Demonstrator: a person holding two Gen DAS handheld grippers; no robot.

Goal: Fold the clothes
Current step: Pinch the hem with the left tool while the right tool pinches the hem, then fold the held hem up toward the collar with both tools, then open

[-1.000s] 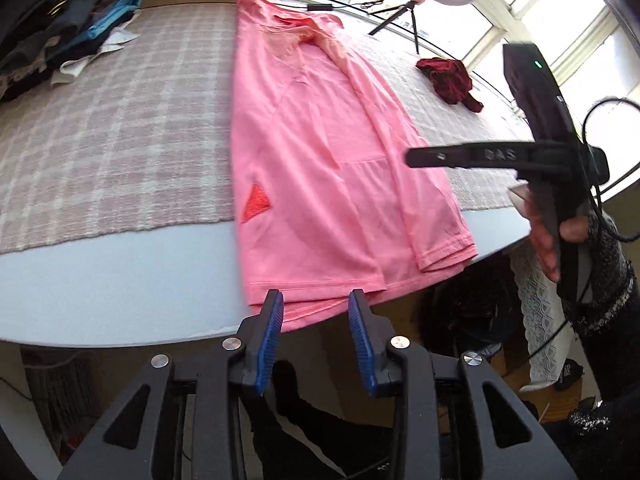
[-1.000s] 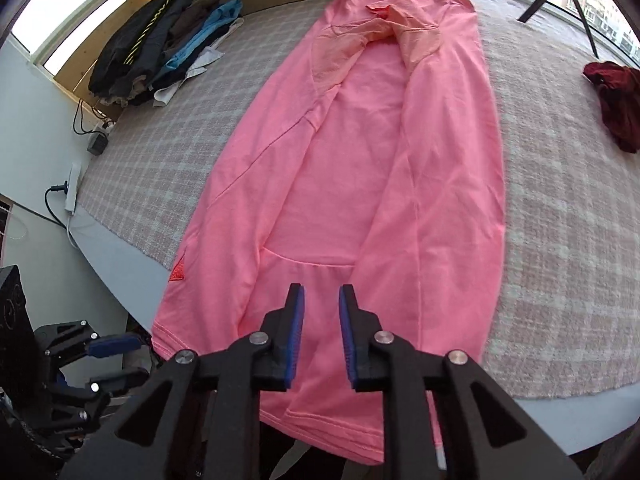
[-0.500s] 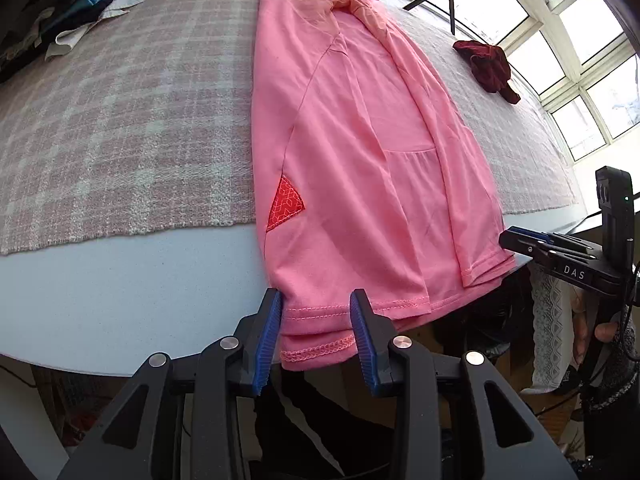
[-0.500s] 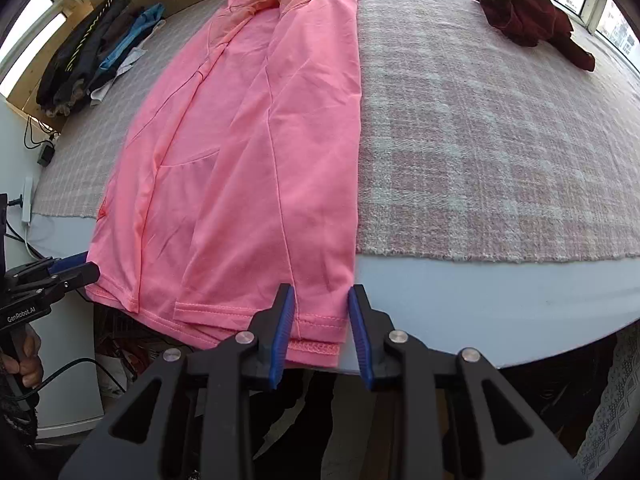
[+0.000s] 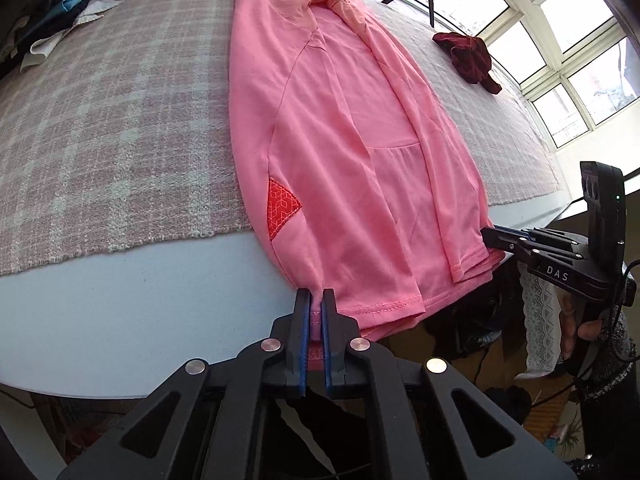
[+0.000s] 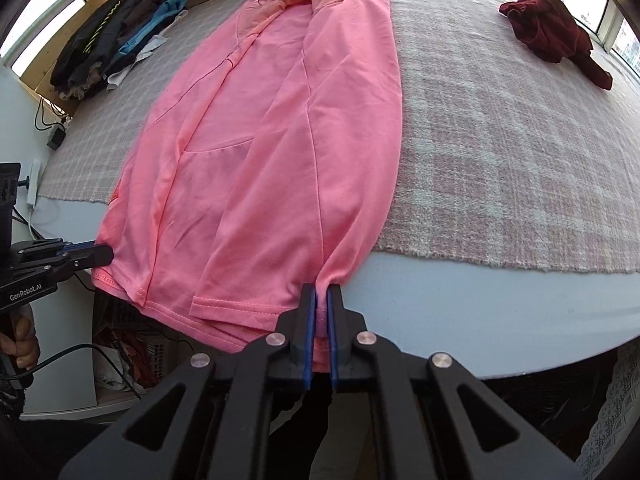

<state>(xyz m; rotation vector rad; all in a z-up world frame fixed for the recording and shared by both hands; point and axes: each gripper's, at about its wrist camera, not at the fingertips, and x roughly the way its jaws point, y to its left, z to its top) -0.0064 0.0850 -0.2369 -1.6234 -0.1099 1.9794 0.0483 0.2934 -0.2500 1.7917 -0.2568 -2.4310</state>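
My left hand-held gripper (image 5: pixel 315 300), marked "GenRobot.AI", and my right hand-held gripper (image 6: pixel 321 294), marked "DAS", each pinch a hem corner of the pink shirt (image 5: pixel 352 152) lying lengthwise on the worktop (image 5: pixel 120 312). A dark red garment (image 6: pixel 552 28) sits well apart.

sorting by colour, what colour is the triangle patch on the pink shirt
Red-orange with a pale geometric line pattern, clearest in the left wrist view.

Right gripper (image 6: pixel 319 300) clamped on pink shirt (image 6: pixel 280 140) hem, right corner, at near edge of table (image 6: pixel 480 312). Shirt lies lengthwise, hem overhanging near edge. Left gripper (image 6: pixel 102 254) pinched on hem's left corner. Dark red garment (image 6: pixel 552 28) near far right edge of plaid cloth (image 6: pixel 500 152); clothes pile (image 6: pixel 112 36) at far left.
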